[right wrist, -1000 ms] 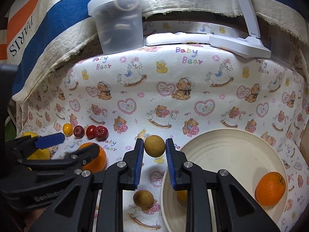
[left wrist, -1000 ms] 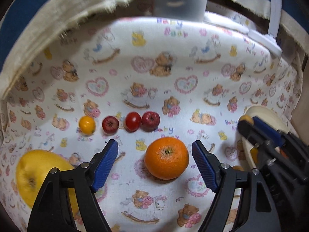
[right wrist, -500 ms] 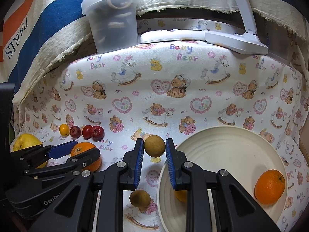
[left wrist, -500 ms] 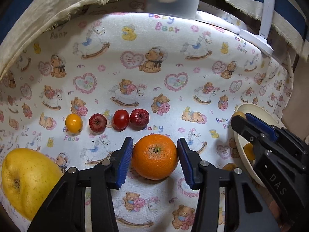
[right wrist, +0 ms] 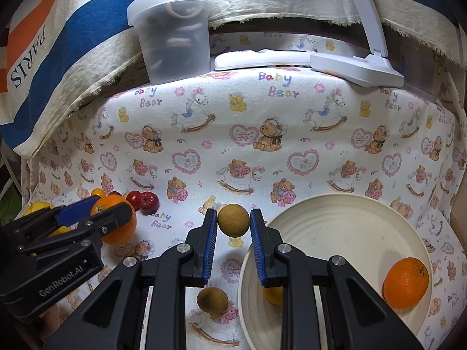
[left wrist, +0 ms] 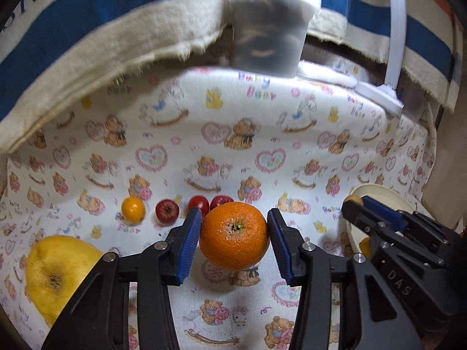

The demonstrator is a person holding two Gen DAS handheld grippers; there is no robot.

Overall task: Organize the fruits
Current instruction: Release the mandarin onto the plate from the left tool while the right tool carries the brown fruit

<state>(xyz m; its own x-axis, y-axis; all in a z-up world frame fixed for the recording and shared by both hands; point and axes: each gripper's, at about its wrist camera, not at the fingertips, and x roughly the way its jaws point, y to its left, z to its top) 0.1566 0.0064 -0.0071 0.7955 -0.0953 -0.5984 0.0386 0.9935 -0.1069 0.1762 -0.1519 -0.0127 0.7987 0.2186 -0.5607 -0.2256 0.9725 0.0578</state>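
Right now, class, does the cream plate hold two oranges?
No: the cream plate holds one orange plus a small yellow fruit.

The counter (right wrist: 233, 134) is covered by a white cloth printed with bears, hearts, ducks and rocking horses. Behind it a blue, cream and orange cloth (right wrist: 73, 38) marked "PARIS" is hung. At the back a clear tub (right wrist: 175, 38) and a white lamp (right wrist: 359, 67) are seen.

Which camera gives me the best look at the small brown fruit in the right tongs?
The right wrist view: the brown fruit sits centred and sharp, pinched between the right tongs. The left wrist view shows only a sliver of it behind those tongs, near the plate.
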